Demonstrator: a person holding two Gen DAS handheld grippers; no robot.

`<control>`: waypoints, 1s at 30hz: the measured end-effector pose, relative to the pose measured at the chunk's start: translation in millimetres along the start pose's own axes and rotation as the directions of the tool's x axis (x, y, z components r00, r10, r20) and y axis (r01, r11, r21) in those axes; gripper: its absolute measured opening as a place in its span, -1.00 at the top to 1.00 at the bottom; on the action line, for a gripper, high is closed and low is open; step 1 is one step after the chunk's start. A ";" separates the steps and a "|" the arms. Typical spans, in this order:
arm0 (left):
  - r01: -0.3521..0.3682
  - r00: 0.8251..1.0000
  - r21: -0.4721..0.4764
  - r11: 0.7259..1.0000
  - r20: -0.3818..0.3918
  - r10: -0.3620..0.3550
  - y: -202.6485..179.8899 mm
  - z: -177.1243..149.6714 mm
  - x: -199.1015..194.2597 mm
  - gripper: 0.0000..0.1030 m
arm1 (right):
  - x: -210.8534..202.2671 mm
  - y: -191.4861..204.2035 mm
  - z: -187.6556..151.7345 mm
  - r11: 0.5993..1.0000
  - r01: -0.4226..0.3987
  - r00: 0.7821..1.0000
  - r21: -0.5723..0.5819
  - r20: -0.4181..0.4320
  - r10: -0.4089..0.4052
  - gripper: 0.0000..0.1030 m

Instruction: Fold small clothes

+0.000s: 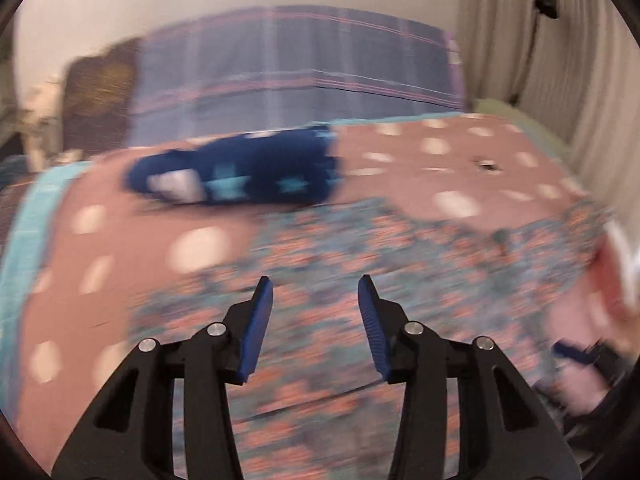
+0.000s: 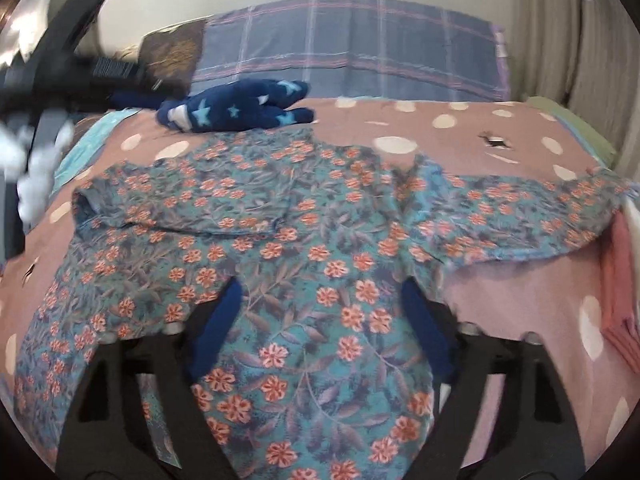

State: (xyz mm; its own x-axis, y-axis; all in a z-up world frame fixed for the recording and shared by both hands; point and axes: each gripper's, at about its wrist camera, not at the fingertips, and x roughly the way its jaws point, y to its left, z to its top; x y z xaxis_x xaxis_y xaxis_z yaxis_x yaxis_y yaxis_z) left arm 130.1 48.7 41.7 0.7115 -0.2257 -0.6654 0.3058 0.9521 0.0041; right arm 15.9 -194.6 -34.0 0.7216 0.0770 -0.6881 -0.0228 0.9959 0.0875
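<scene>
A teal garment with orange flowers (image 2: 304, 216) lies spread on the bed, its left sleeve folded in over the body and its right sleeve stretched out. My right gripper (image 2: 322, 286) is low over its lower middle, jaws wide apart with flat cloth between them, not pinched. My left gripper (image 1: 316, 284) hovers open and empty above the same floral garment (image 1: 360, 248); this view is blurred. A navy garment with pale stars (image 2: 240, 108) lies bunched at the far side, also visible as the navy bundle (image 1: 256, 172). The left gripper's black body (image 2: 60, 68) shows blurred at upper left.
The bed wears a mauve cover with white dots (image 2: 500, 300) and a small tear (image 2: 496, 142). A blue plaid pillow (image 2: 360, 40) leans on the wall behind. Folded pink cloth (image 2: 620, 300) sits at the right edge, curtains (image 2: 580, 40) beyond. Something white (image 2: 40, 168) hangs at left.
</scene>
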 end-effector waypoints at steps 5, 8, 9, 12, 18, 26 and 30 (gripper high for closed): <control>-0.176 0.984 -0.125 0.976 0.005 0.178 91.2 -75.7 -25.6 -0.14 | 47.3 -12.4 28.0 0.967 -0.219 0.964 0.133 -0.123 0.236 0.15; -0.169 0.986 -0.215 0.962 -0.039 0.164 134.8 -109.2 -37.9 -0.14 | 82.4 -11.8 46.0 0.945 -0.261 0.936 0.195 -0.188 0.297 0.15; -0.157 0.987 -0.240 0.958 -0.051 0.149 144.3 -118.1 -39.5 -0.14 | 98.7 -12.8 51.3 0.937 -0.257 0.925 0.237 -0.219 0.309 0.12; -0.102 0.994 -0.290 0.952 -0.063 0.087 157.0 -130.7 -37.3 -0.16 | 128.6 -17.5 57.0 0.905 -0.250 0.903 0.343 -0.254 0.346 -0.02; -0.041 0.996 -0.226 0.973 -0.090 0.021 134.8 -121.9 0.7 -0.30 | 145.7 2.7 78.8 0.909 -0.251 0.917 0.332 -0.220 0.334 0.92; -0.201 0.975 -0.232 0.952 -0.137 0.173 139.8 -122.8 21.5 -0.31 | 72.2 -27.6 100.3 0.960 -0.141 0.989 0.243 -0.015 0.149 0.92; -0.189 0.978 -0.227 0.955 -0.128 0.163 139.2 -125.0 15.1 -0.31 | 98.2 -51.6 64.8 0.968 -0.047 0.974 0.248 -0.202 0.099 0.74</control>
State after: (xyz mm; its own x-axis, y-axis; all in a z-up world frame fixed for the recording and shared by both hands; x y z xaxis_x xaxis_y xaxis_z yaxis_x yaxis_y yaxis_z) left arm 104.4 203.6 -61.1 0.6651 -0.0394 -0.7457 0.0142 0.9991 -0.0402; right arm 132.8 -241.5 -59.4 0.5612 0.1829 -0.8072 0.1162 0.9482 0.2956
